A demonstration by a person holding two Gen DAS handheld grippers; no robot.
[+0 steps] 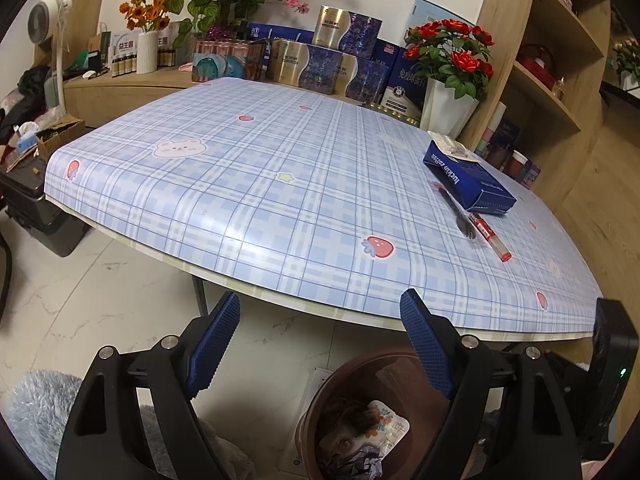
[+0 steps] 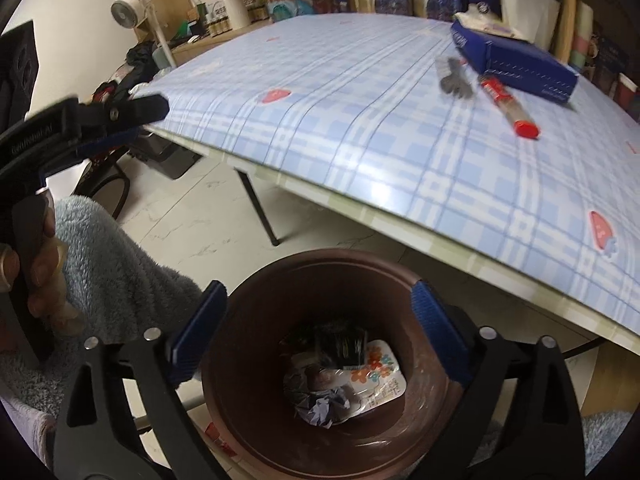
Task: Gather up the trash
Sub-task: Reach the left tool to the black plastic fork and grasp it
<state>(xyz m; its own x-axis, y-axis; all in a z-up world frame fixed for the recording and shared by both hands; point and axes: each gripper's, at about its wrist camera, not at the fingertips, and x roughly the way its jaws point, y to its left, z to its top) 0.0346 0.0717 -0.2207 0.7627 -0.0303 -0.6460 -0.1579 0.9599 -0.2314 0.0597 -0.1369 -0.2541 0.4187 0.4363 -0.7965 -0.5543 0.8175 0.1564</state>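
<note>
A brown trash bin point(image 2: 424, 432) stands on the floor by the table's near edge, holding several wrappers point(image 2: 376, 376) and crumpled paper point(image 2: 324, 404); it also shows in the left wrist view point(image 1: 384, 368). My right gripper point(image 2: 318, 312) is open and empty right above the bin. My left gripper point(image 1: 320, 320) is open and empty at the table's edge, left of the bin; it shows from the side in the right wrist view point(image 2: 132, 120). On the table lie a blue box point(image 1: 464, 178), a dark plastic fork point(image 1: 460, 216) and a red-capped tube point(image 1: 490, 236).
The table point(image 1: 240, 184) has a blue plaid cloth. Boxes point(image 1: 320, 60), flower vases point(image 1: 448, 108) and a fan point(image 1: 52, 20) stand behind it. Wooden shelves point(image 1: 552, 80) are on the right. A dark case point(image 1: 28, 200) sits on the floor at left.
</note>
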